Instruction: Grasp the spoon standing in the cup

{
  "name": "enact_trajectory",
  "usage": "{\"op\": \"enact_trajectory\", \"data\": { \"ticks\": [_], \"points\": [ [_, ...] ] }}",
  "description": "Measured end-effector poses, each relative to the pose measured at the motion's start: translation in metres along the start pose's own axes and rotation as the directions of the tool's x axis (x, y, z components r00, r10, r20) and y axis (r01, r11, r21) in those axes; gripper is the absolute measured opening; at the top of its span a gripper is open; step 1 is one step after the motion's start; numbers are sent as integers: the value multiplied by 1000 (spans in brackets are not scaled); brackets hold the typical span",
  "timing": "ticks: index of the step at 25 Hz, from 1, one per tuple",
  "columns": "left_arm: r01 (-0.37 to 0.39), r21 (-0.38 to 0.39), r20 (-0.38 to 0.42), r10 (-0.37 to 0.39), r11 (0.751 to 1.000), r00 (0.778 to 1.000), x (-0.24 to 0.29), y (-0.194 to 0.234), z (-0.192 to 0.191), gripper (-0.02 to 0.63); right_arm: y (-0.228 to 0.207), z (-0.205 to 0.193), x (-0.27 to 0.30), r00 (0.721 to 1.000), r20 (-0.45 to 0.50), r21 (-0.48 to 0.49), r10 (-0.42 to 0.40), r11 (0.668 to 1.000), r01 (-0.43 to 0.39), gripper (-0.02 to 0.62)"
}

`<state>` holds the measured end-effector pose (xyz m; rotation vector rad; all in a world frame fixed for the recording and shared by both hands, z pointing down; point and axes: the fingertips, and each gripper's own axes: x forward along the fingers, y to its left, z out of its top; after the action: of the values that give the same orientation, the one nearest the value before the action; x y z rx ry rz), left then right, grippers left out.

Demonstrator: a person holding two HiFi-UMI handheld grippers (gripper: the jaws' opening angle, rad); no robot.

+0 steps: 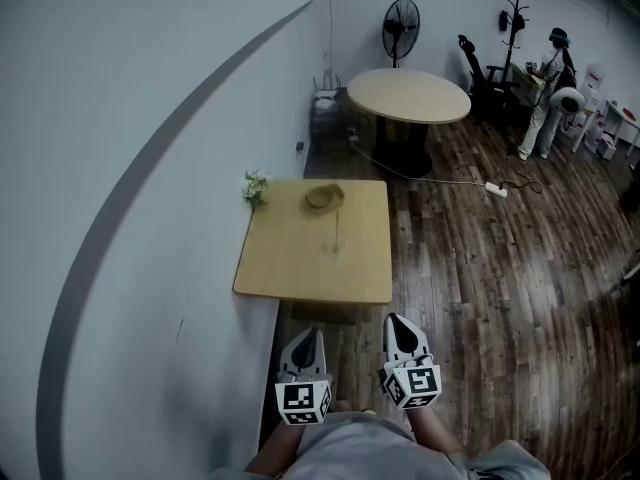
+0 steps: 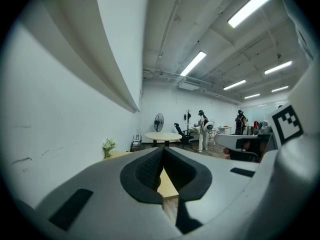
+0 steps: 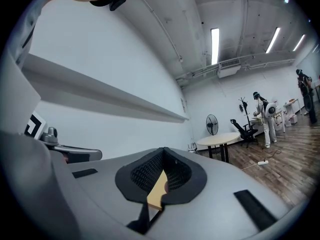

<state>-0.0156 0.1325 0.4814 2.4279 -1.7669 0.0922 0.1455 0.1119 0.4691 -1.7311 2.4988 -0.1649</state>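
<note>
**Both hand-held grippers shut and empty, short of the table**

A white wall (image 1: 120, 118) with a grey stripe runs along your far left. The square wooden table (image 1: 300, 268) stands against it, ahead of you. A small bunch of white flowers (image 1: 255, 186) sits at the table's far left corner. Just right of the flowers, near the far edge, is a low round brownish thing that looks like the cup (image 1: 324, 197). From the head view it is too small for you to tell whether the spoon stands in it.

Your left hand-held gripper (image 1: 306, 340) hangs over the floor (image 1: 480, 268), near the table's near edge and pointing toward it. In the left gripper view its jaws are pressed together at the tips with nothing between them. Only a strip of the tabletop shows through the notch below the tips.

Your right hand-held gripper (image 1: 397, 324) is just beside the left one, a little further forward, off the table's near right corner. In the right gripper view its jaws are closed too, and they hold nothing. Both grippers are well apart from the cup.

Further right and deeper into the room is a round table (image 1: 408, 95), with a standing fan (image 1: 400, 23) behind it. A black office chair (image 1: 478, 68) is just to its right. A white power strip (image 1: 497, 189) lies on the floor between the two tables. At the far right a person (image 1: 545, 103) in light clothes stands beside some shelves.
</note>
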Motion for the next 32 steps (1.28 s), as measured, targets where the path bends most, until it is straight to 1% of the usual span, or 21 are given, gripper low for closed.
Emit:
{"op": "enact_trajectory", "data": {
  "ticks": [8, 13, 17, 25, 32],
  "points": [
    [0, 19, -31, 1, 1000, 1000, -6, -31, -13, 2, -33, -4, -20, 1000, 5, 31, -18, 999, 18, -2],
    [-3, 36, -18, 4, 999, 1000, 6, -38, -2, 2, -45, 0, -18, 1000, 12, 30, -12, 999, 11, -3],
    [10, 39, -14, -9, 999, 1000, 18, -39, 0, 2, -49, 2, -9, 1000, 14, 25, -10, 1000, 10, -3],
    [8, 24, -5, -8, 1000, 1000, 56, -21, 1, 2, -52, -2, 31, 1000, -6, 10, 10, 1000, -10, -3],
    [16, 5, -4, -16, 1000, 1000, 103, 13, 11, 2, -55, -2, 90, 1000, -27, -5, 7, 1000, -7, -3]
  ]
}}
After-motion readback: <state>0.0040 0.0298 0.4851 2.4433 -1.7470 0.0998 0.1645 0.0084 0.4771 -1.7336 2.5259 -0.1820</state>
